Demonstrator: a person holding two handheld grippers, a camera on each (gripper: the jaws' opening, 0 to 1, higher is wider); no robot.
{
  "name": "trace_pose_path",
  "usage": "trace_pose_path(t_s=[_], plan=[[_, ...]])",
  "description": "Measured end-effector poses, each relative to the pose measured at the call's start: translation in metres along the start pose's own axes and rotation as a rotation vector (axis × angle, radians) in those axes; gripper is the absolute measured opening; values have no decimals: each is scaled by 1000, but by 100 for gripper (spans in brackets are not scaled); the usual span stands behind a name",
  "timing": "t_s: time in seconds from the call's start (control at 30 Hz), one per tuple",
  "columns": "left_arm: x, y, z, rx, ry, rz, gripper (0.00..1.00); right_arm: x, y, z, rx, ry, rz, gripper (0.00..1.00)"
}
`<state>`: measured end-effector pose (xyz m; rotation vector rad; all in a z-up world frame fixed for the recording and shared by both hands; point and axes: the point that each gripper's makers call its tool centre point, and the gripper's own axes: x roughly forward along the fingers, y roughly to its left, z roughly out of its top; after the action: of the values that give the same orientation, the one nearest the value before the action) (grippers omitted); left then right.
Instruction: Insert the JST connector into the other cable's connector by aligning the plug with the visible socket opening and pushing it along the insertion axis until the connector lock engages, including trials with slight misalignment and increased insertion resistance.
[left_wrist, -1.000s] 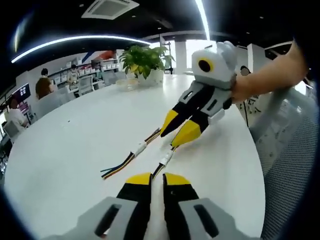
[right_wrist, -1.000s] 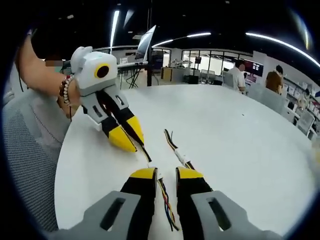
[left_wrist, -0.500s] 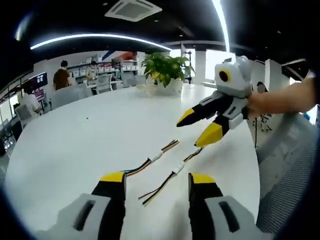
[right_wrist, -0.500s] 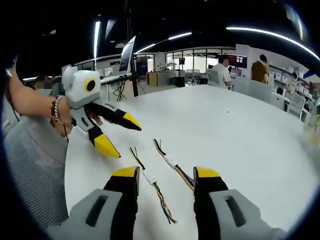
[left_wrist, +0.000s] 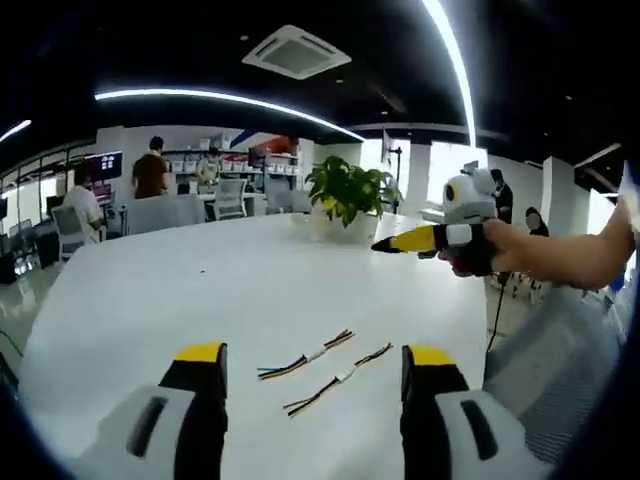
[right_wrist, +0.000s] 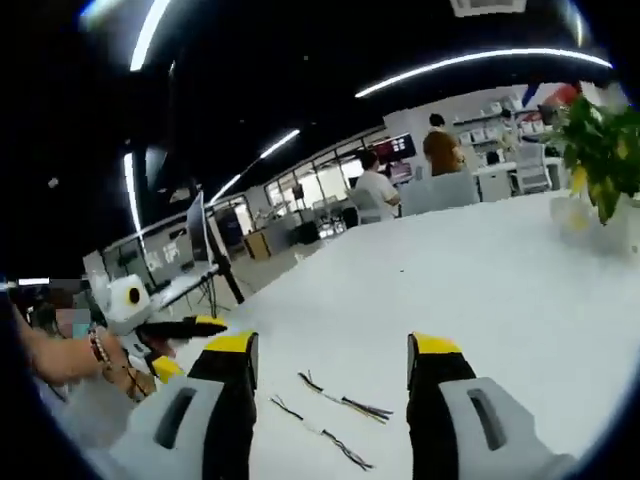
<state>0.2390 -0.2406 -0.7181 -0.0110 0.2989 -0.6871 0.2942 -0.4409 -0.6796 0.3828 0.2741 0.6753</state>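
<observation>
Both grippers have pulled up and back off the white table (left_wrist: 150, 300) since a second ago, when they sat low and nearly pinched around the wires. Now the left gripper (left_wrist: 314, 360) has its jaws spread wide with nothing between them, and the two cables (left_wrist: 305, 356) (left_wrist: 338, 378) lie side by side, apart, on the table just ahead of its tips. Same deal in the right gripper view: the right gripper (right_wrist: 330, 345) is spread wide and empty, both cables (right_wrist: 345, 402) (right_wrist: 322, 437) out front between its jaws. A potted plant (left_wrist: 347, 194) sits farther off.
</observation>
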Motion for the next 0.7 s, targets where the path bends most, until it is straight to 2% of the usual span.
trace_pose_path(t_s=[0.03, 0.13, 0.23, 0.33, 0.43, 0.53, 0.7], plan=[[-9, 5, 0, -25, -3, 28, 74, -7, -3, 2, -11, -6, -15, 58], [-33, 10, -1, -109, -3, 76, 98, -32, -13, 5, -75, -6, -70, 57], [-58, 10, -7, -143, 18, 100, 99, -57, -19, 2, -112, 5, -114, 57], [-85, 9, -10, -118, 18, 149, 99, -80, -21, -1, -113, 1, -141, 57], [-101, 8, -15, -124, 28, 171, 99, -100, -21, -7, -133, 8, -170, 58], [-119, 3, -21, -119, 49, 202, 99, -114, -21, -17, -185, 50, -203, 58], [-136, -7, -32, -94, 85, 230, 99, -128, -12, -33, -223, 108, -201, 58]])
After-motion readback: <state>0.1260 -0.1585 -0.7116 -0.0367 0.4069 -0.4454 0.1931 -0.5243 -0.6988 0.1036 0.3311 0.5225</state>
